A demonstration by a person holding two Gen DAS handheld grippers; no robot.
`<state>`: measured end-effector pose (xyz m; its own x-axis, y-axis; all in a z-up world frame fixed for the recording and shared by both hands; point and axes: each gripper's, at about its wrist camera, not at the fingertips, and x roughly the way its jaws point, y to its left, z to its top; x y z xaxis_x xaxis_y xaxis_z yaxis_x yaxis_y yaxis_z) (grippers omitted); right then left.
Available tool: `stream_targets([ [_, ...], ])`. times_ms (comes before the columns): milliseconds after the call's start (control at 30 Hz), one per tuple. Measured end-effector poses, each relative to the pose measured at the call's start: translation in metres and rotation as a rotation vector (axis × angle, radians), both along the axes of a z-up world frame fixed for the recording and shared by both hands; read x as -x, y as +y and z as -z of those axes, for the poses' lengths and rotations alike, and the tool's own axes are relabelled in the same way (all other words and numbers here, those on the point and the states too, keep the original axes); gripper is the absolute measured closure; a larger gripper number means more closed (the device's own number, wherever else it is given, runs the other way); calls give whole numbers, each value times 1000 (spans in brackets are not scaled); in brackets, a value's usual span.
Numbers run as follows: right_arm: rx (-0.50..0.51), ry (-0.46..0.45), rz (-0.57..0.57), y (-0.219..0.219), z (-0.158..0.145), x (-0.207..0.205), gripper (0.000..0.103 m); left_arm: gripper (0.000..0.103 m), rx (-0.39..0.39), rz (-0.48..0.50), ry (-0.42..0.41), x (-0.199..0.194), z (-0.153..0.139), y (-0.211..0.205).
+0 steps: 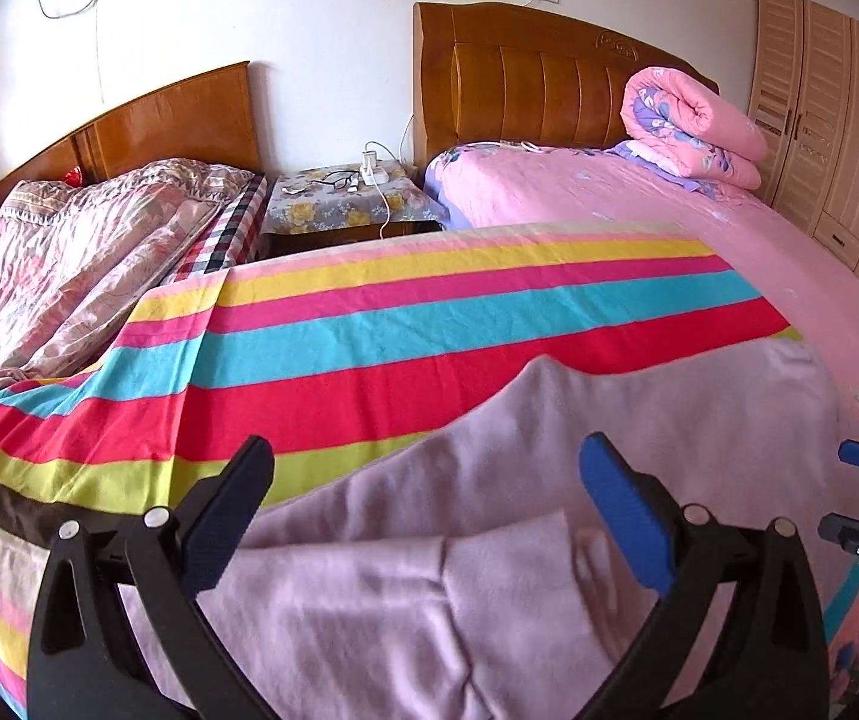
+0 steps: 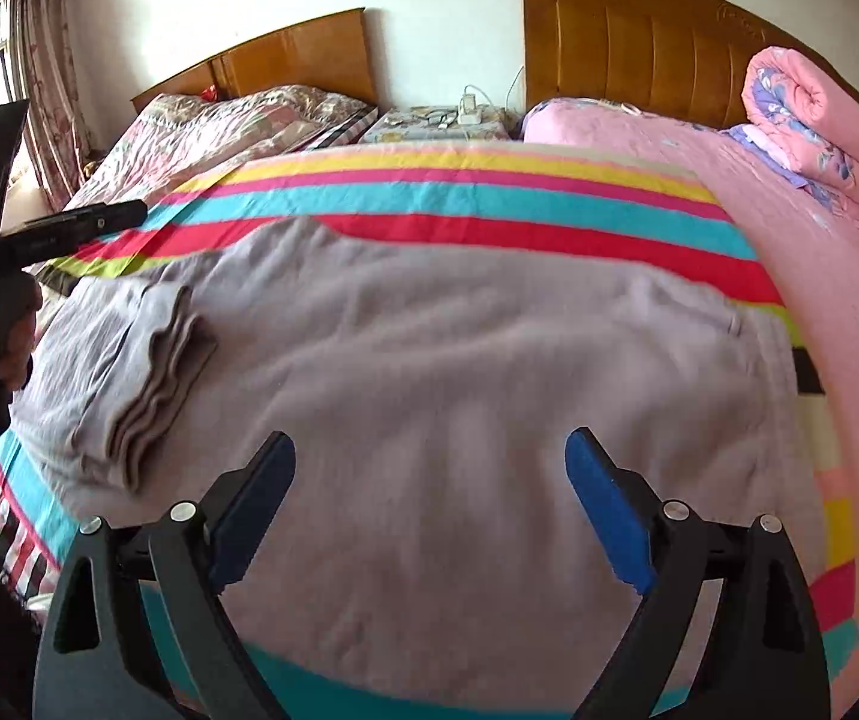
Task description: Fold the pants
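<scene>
My right gripper [image 2: 429,504] and left gripper [image 1: 423,504], both spread, hover over the pants [image 2: 429,330]; a shallow pinch could drag their folded cuffs [image 2: 153,372] apart.

A striped blanket [image 1: 429,324] is spread at centre; a rolled quilt [image 1: 690,126] is seen at two o'clock, a nightstand [image 1: 345,204] at twelve.

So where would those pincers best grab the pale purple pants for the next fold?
Probably the stacked cuffs at the left end of the pants. They lie folded back on top with layered edges raised off the cloth, giving the fingers something to slide under. The left gripper, open, sits nearest that end, so coming in low from the left suits. The right gripper is open over the flat middle.
</scene>
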<state>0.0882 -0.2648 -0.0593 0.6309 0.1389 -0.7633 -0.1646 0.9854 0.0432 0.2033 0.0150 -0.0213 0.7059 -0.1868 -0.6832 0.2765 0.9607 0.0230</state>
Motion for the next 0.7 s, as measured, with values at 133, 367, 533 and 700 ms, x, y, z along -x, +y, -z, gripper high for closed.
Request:
stream_targets([
  [133,51,50,19,8,31,30,15,1,-56,-12,17,39,21,13],
  [367,27,-34,133,-23,19,79,14,1,-144,-12,60,61,65,20],
  [533,-355,-48,437,-117,20,106,14,1,-19,-16,90,59,76,37],
  [700,-507,-51,524,-157,28,92,21,1,-26,-15,79,61,78,37],
])
